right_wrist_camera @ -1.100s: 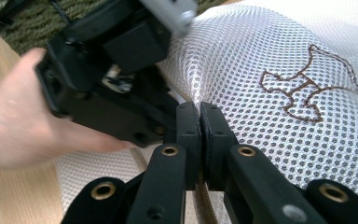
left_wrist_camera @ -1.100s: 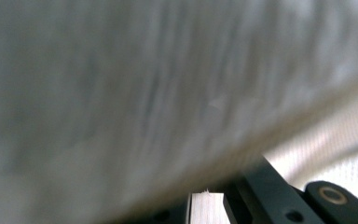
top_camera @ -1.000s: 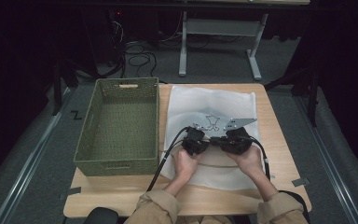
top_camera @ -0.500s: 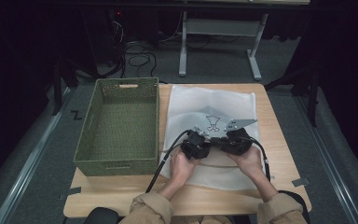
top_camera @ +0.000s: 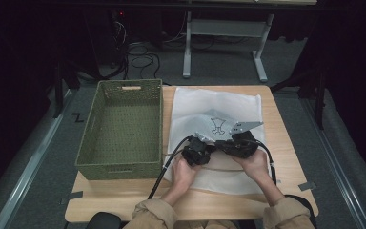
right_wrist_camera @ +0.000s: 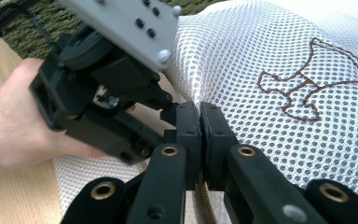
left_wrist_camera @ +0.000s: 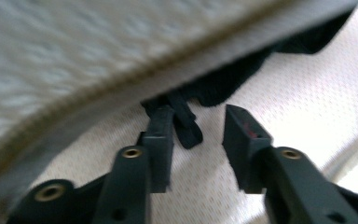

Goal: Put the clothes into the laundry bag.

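Here, white honeycomb-mesh laundry bag [top_camera: 219, 114] lying on the wooden table [top_camera: 286, 143] (brown stitched emblem [right_wrist_camera: 307, 88], no readable lettering), right claw [right_wrist_camera: 200, 116] pinching the mesh shut, left claw [left_wrist_camera: 198, 133] parted, having just been closing around a black zipper pull [left_wrist_camera: 186, 123], green woven basket [top_camera: 124, 129] sitting beside.

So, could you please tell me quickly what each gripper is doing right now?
Left gripper: open; jaws have just been closing, a black zipper pull between them, not pinched.
Right gripper: shut on the mesh bag.

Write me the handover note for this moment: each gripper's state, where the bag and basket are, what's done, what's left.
Right gripper: shut on the white mesh bag, pinching its edge.
Left gripper: jaws apart and just been closing; a small dark tab, perhaps the zipper pull, sits between them, not clearly gripped.
The bag lies flat on the table; green woven basket beside it holds nothing.
Done: bag edge pinned.
Left: probably grip the pull and work the zipper.
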A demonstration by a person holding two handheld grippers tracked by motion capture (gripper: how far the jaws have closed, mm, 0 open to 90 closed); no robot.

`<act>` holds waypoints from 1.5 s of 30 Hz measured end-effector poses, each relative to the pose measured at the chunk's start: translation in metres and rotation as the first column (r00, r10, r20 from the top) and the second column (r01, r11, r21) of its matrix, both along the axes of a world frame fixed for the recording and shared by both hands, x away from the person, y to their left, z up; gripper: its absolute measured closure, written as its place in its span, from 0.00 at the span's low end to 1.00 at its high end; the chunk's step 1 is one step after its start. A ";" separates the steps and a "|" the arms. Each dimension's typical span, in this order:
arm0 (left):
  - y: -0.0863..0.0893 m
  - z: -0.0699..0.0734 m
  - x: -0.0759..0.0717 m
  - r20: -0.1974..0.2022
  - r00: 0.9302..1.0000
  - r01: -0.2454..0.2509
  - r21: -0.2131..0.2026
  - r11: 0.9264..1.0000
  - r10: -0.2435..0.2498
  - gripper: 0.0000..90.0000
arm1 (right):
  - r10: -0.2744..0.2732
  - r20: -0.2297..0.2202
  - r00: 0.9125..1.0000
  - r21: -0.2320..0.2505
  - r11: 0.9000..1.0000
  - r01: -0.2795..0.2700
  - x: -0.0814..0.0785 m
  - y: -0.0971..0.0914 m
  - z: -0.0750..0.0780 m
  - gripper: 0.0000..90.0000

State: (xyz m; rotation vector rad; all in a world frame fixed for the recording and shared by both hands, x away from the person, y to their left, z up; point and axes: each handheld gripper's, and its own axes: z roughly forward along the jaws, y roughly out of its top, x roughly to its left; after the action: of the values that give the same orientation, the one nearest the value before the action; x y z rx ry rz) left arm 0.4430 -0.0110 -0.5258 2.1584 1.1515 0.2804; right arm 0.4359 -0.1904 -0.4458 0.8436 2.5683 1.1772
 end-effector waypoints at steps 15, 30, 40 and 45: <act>-0.014 0.002 0.015 -0.002 1.000 0.000 -0.050 0.999 0.000 0.88 | -0.018 -0.021 1.000 0.013 1.000 0.018 0.001 -0.007 -0.005 0.98; 0.008 0.035 -0.011 0.003 0.993 0.114 -0.066 0.991 -0.114 0.66 | -0.029 -0.012 1.000 0.035 0.999 0.029 0.001 -0.011 -0.004 0.98; 0.020 0.055 -0.033 0.032 0.980 0.199 -0.087 0.976 -0.197 0.64 | -0.030 -0.009 1.000 0.033 0.999 0.030 0.001 -0.011 -0.005 0.98; 0.025 0.066 -0.044 0.045 0.972 0.233 -0.103 0.967 -0.230 0.62 | -0.024 -0.011 1.000 0.038 0.999 0.025 0.001 -0.011 -0.006 0.98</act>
State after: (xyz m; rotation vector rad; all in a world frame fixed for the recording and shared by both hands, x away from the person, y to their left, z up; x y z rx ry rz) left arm 0.3991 0.0136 -0.4599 2.1595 0.8653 0.1454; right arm 0.4371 -0.2015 -0.4522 0.8890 2.5434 1.2221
